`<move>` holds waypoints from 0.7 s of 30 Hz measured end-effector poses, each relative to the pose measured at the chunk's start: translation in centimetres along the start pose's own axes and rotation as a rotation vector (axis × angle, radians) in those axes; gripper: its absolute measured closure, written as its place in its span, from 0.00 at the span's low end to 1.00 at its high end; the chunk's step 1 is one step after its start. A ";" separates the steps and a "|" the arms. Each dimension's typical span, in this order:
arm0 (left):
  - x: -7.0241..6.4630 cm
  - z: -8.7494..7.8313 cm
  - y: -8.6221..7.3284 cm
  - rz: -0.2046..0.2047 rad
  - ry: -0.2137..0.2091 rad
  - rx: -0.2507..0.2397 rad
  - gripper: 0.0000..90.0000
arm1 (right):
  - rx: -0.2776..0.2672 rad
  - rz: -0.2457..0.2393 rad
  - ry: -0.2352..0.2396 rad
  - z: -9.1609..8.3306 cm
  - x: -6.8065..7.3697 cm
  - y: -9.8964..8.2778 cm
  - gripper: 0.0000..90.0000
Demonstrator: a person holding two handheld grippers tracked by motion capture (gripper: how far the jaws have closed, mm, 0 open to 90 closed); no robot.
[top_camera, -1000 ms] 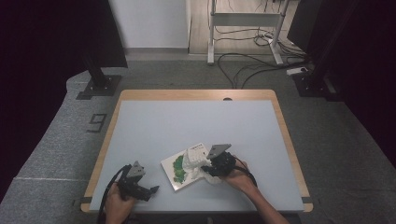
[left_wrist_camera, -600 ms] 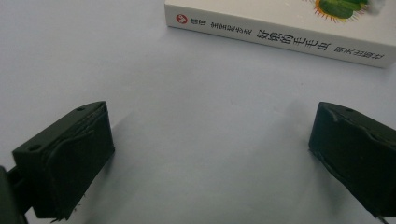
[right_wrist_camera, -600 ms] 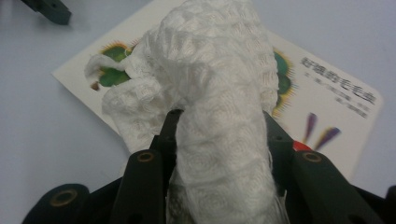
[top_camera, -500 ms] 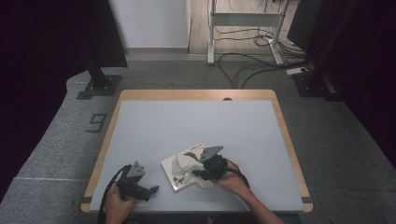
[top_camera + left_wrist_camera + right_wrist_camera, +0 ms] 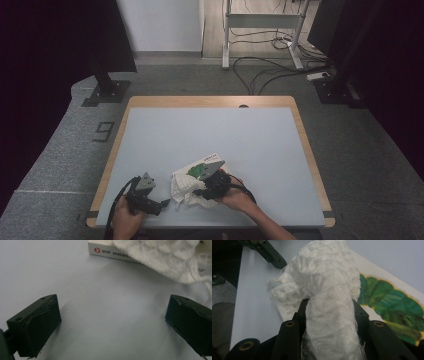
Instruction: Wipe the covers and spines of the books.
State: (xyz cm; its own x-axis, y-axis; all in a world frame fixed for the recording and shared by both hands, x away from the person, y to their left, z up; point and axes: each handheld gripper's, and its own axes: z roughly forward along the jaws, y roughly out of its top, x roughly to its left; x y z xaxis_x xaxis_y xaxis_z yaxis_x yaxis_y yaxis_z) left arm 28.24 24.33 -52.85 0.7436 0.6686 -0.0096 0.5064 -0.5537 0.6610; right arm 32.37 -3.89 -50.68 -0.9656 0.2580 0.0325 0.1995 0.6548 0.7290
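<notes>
Grey carpet and a tangle of floor cables are surrounding the pale blue table [image 5: 210, 135], and all the work is happening close to its near edge. A white knitted cloth [image 5: 185, 189] is lying bunched there, partly draped over the near-left part of a white book [image 5: 214, 161] with a green leaf picture on its cover. The right gripper [image 5: 206, 191] is clamping a thick fold of that cloth: in the right gripper view the knit [image 5: 329, 312] is bulging up between the two black jaws, which are standing narrow and pressing on it from both sides, while the rest of the fabric is trailing away over the book cover [image 5: 392, 302] and onto the bare tabletop. The step in hand appears to be dragging or lifting the cloth off the book. Doing it well probably means keeping the pinch firm, raising the fold before pulling sideways so the loose knit is not snagging on the book's corner, and watching that the book is not sliding along with it. The left gripper [image 5: 161, 205] is resting near the near-left corner, jaws spread wide and holding nothing; in its own view the cloth's fringe [image 5: 175, 262] and the book's spine [image 5: 112, 253] are lying just ahead of the open jaws, close but untouched, so it could be steadying the book if needed.
</notes>
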 end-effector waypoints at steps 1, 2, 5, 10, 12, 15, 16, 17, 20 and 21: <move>0.0 0.0 0.0 0.000 0.000 0.000 0.00 | 0.000 -0.001 0.005 0.1 0.1 0.1 0.68; 0.0 0.0 0.0 0.000 0.000 0.000 0.00 | 0.000 0.001 0.008 0.3 0.3 0.3 0.68; 0.0 0.0 0.0 0.000 0.000 0.000 0.00 | -0.004 -0.013 0.025 0.7 0.7 0.7 0.68; 0.0 0.0 0.0 0.001 0.000 0.000 0.00 | -0.004 -0.026 0.039 1.3 1.2 1.2 0.68; 0.0 0.0 0.0 0.001 0.001 0.000 0.00 | -0.003 -0.031 0.040 1.3 1.2 1.2 0.69; 0.0 0.0 0.0 0.001 0.000 0.000 0.00 | -0.005 -0.031 0.039 1.3 1.1 1.2 0.71; 0.0 0.0 0.0 0.001 0.001 0.000 0.00 | -0.003 -0.032 0.038 1.3 1.1 1.3 0.71; 0.0 0.0 0.0 0.001 0.000 0.000 0.00 | -0.002 -0.033 0.036 1.4 1.0 1.3 0.71; 0.0 0.0 0.0 0.001 0.000 0.000 0.00 | -0.001 -0.033 0.028 1.6 0.9 1.5 0.72; 0.0 0.0 0.0 0.001 0.001 0.000 0.00 | 0.001 -0.033 0.025 1.6 0.9 1.6 0.72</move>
State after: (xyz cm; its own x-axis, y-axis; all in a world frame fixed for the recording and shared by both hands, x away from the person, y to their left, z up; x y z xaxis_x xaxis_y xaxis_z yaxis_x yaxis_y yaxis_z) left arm 28.24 24.33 -52.85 0.7436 0.6685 -0.0082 0.5059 -0.5546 0.6607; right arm 32.08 -1.49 -50.61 -0.9755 0.2185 0.0259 0.1679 0.6634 0.7292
